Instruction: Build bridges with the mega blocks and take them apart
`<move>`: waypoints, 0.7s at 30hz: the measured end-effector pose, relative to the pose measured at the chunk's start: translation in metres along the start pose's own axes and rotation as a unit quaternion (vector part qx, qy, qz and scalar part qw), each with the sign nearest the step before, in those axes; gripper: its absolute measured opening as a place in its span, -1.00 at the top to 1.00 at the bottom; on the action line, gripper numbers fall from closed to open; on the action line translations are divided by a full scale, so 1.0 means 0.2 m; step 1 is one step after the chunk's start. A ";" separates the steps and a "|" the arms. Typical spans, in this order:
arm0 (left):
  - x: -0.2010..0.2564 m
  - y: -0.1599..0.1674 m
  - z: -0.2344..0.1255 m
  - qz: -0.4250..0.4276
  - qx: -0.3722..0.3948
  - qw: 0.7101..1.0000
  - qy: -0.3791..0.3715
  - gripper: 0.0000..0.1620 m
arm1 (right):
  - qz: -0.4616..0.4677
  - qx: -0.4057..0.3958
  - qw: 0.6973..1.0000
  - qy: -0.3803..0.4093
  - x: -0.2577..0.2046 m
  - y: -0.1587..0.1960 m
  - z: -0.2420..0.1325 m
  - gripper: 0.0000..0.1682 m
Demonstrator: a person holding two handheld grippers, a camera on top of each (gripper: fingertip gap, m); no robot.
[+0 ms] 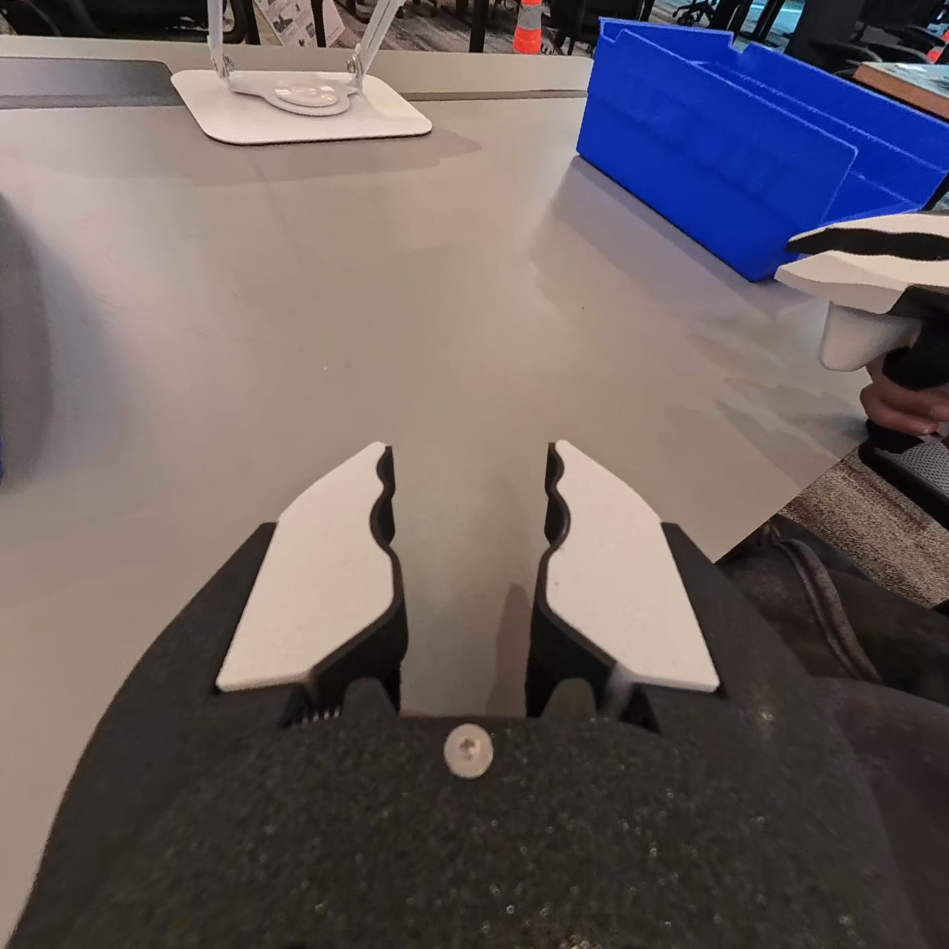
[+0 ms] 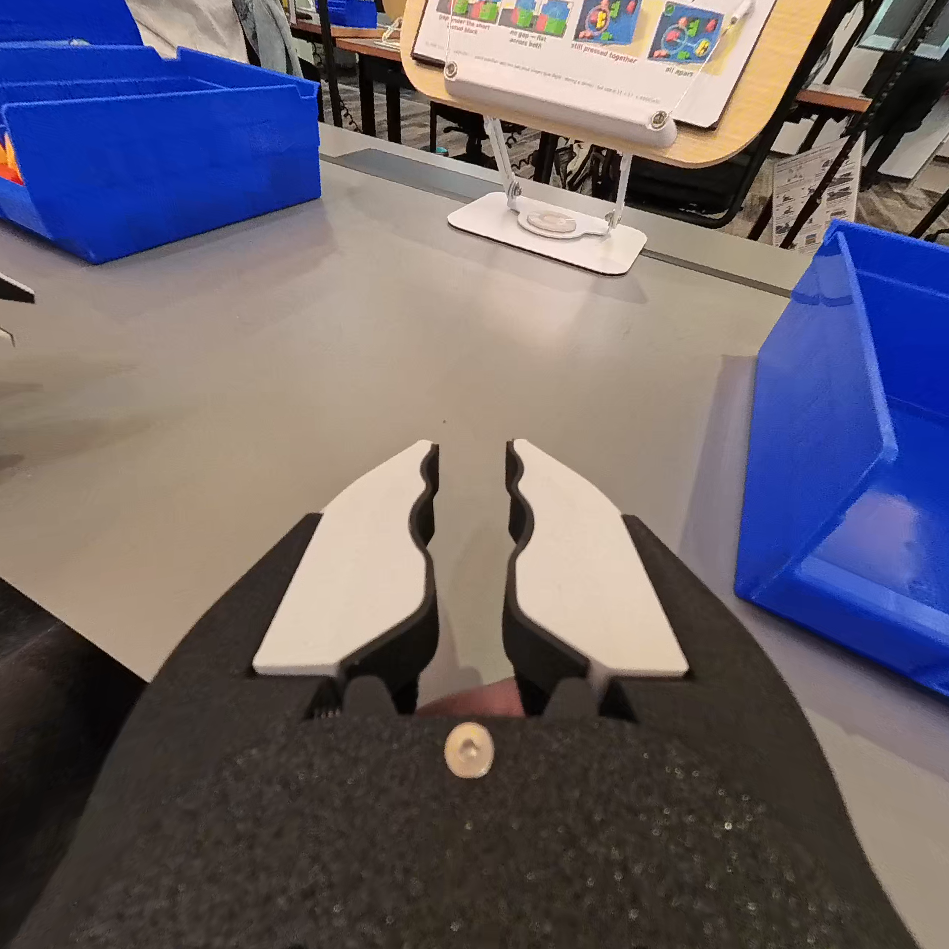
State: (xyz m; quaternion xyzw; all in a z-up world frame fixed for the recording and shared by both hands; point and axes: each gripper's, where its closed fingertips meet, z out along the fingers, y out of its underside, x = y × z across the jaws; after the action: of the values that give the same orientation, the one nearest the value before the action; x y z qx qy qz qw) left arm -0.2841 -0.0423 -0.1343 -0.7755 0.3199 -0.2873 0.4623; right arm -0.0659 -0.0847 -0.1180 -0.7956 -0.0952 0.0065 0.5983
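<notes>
No loose mega block lies on the grey table (image 1: 359, 308) in either view. My left gripper (image 1: 471, 445) is open and empty, low over the table's near part. My right gripper (image 2: 472, 444) is empty too, its jaws a narrow gap apart, over the table's near edge. It also shows at the right edge of the left wrist view (image 1: 793, 254), in front of a blue bin. A patch of orange, red and yellow (image 2: 7, 162) shows at the left blue bin's edge; I cannot tell what it is.
A blue bin (image 2: 154, 154) stands at the back left and another blue bin (image 2: 821, 462), its visible inside bare, on the right (image 1: 719, 169). A white stand (image 2: 547, 231) holding an instruction sheet (image 2: 565, 51) is at the back middle (image 1: 303, 108).
</notes>
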 end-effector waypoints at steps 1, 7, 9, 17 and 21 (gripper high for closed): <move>0.00 0.00 0.00 0.001 0.000 1.000 -0.001 0.31 | 0.001 -0.002 1.000 -0.001 0.00 0.00 0.00 0.71; -0.10 0.01 -0.02 0.005 -0.018 0.998 -0.056 0.32 | 0.005 -0.002 1.000 0.001 0.01 0.00 0.00 0.71; -0.14 0.01 -0.03 -0.001 -0.023 0.997 -0.070 0.33 | 0.009 -0.004 1.000 0.001 0.02 0.01 0.00 0.71; -0.15 0.00 -0.04 0.002 -0.021 0.997 -0.073 0.33 | 0.005 -0.007 1.000 0.003 0.01 0.01 0.01 0.71; -0.15 0.00 -0.04 0.001 -0.020 0.997 -0.070 0.33 | 0.003 -0.009 1.000 0.002 0.01 0.01 0.01 0.71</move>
State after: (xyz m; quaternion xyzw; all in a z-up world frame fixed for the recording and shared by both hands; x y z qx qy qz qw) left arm -0.3092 -0.0243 -0.1349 -0.8026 0.2934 -0.2257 0.4678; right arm -0.0638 -0.0835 -0.1210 -0.8012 -0.0919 0.0053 0.5913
